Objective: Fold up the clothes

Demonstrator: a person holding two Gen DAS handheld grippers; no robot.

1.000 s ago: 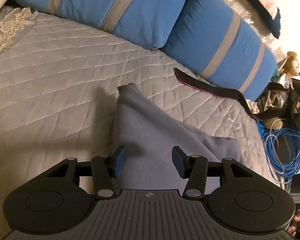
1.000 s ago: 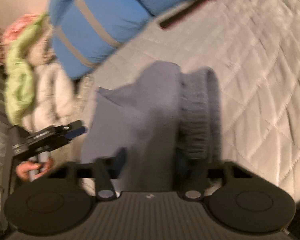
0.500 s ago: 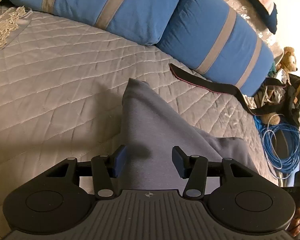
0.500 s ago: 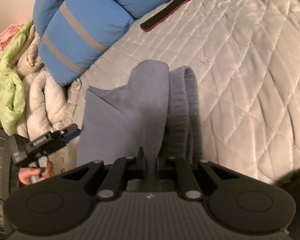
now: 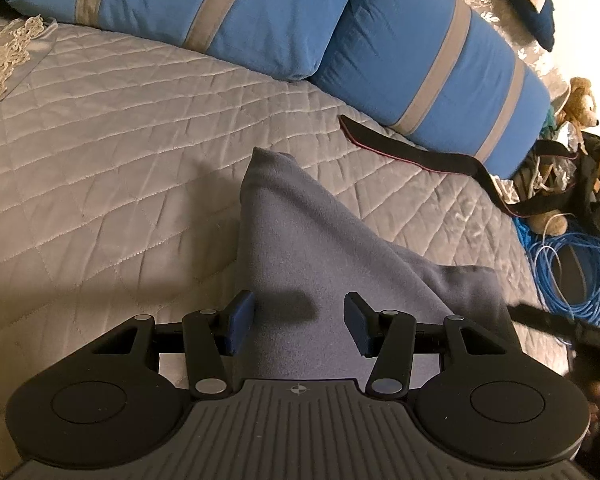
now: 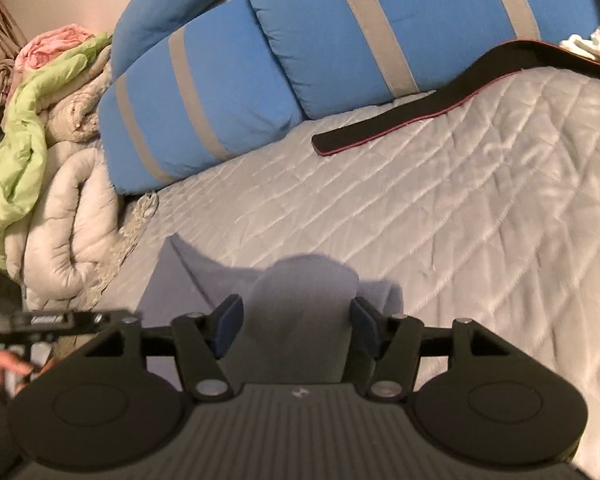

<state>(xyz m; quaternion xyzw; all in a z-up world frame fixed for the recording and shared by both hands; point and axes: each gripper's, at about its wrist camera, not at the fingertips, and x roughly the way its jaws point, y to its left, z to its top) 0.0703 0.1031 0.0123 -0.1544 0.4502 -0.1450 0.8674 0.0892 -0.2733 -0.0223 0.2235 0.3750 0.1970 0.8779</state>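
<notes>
Covering the bed, a grey quilt (image 5: 120, 152) bears blue pillows (image 5: 228, 12); both jaws spread, right's opening.

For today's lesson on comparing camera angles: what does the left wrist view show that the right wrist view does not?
Only the left wrist view shows the teddy bear and blue cable coil. Only the right wrist view shows the green cloth on piled bedding. Both show the grey garment, blue pillows, black strap and quilted bed.
</notes>
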